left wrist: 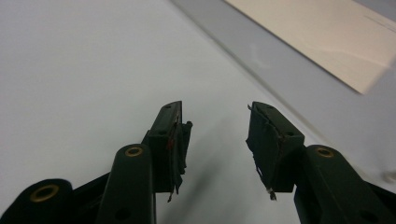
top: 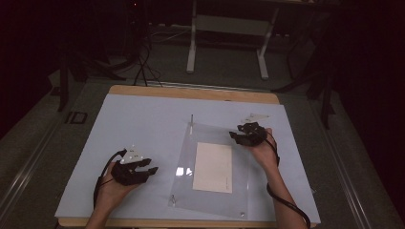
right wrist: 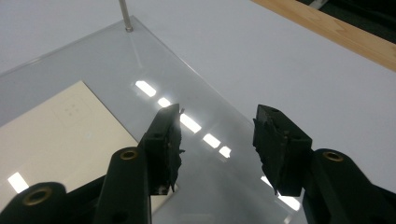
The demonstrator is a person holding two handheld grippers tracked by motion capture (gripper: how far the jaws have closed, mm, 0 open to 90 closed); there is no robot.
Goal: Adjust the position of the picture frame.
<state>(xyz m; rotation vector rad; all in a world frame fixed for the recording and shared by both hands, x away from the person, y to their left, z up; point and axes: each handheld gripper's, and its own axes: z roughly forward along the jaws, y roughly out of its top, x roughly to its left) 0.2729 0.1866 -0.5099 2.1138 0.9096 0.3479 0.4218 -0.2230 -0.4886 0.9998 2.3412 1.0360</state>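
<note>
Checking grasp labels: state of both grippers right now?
Left gripper: open, nothing between its jaws, over the bare mat.
Right gripper: open, holding nothing, above the clear sheet's edge.

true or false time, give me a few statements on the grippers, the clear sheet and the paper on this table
1. The left gripper holds the cream paper. False: nothing is between its fingers, and it sits over the bare white table cover, left of the clear sheet.
2. The cream paper lies within the clear sheet's outline. True.
3. The right gripper is at the sheet's far right part, fingers apart. True.
4. A thin metal pin stands at the sheet's far corner. True.
5. The clear sheet is rolled up. False: it lies flat on the table.
</note>
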